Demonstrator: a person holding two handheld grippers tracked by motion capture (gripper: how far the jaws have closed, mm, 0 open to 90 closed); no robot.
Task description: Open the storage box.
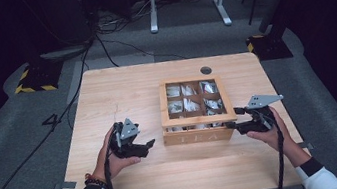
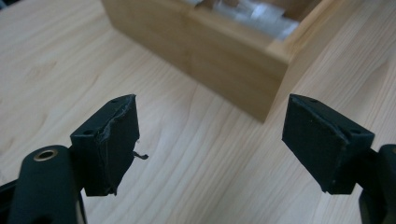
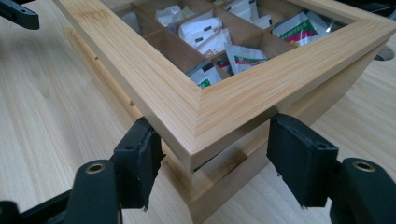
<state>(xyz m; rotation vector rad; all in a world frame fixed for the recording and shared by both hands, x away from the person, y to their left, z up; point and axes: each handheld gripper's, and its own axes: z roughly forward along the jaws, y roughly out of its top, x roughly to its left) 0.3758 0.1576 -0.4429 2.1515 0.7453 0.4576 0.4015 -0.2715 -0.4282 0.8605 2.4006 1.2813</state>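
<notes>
Your right tool (image 1: 237, 118) stands released, its jaws spread around the near right corner of the tea box's lid (image 3: 219, 105). In the right gripper view one pad sits against the front face and the other just off the side face, with the lid's corner pushing out between them. That placement suits lifting the lid by its corner; I'd judge you are about to close on it. A slight gap already shows under the lid at that corner, so there is an edge to catch.

Your left tool (image 1: 146, 147) is also released, jaws wide, hovering just above the desk (image 1: 120, 89) to the left of the tea box (image 1: 198, 134) and aimed at its near left corner, probably to steady the box.

The tea box sits a little right of the desk's middle, its "TEA" front facing you, its compartments holding tea bags (image 3: 245, 57) visible through the lid's window.

Bare desk lies on every side of the box, widest to the left and toward you. Behind it, a cable hole (image 1: 206, 70) sits near the far edge, well clear of the hinge side.
</notes>
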